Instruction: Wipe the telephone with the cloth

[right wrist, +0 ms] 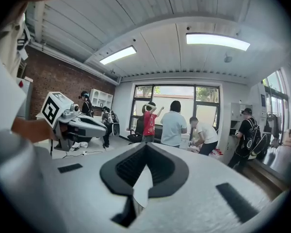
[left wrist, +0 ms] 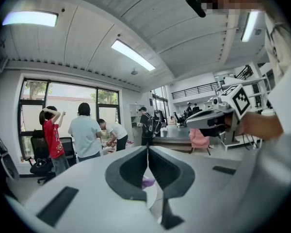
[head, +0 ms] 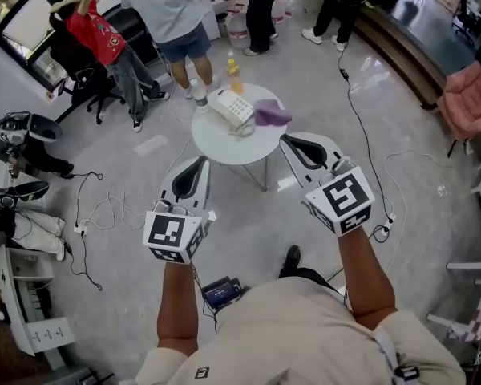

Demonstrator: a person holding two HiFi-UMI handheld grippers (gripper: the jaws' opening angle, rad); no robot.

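Observation:
A white telephone (head: 230, 108) lies on a small round white table (head: 224, 144), with a purple cloth (head: 271, 114) bunched right beside it. A yellow bottle (head: 234, 74) stands at the table's far edge. My left gripper (head: 199, 164) hovers short of the table's near left edge, shut and holding nothing. Near the table's right edge my right gripper (head: 290, 141) is also shut and holds nothing. In the left gripper view the jaws (left wrist: 148, 150) are pressed together, and a bit of the purple cloth (left wrist: 146, 182) shows below them. The right gripper view shows its jaws (right wrist: 146, 147) closed too.
Several people (head: 170, 14) stand beyond the table, one by a black office chair (head: 80, 74). Cables (head: 92, 215) trail over the grey floor at left and right. A pink chair (head: 471, 99) stands far right. Bags and gear (head: 20, 135) lie at left.

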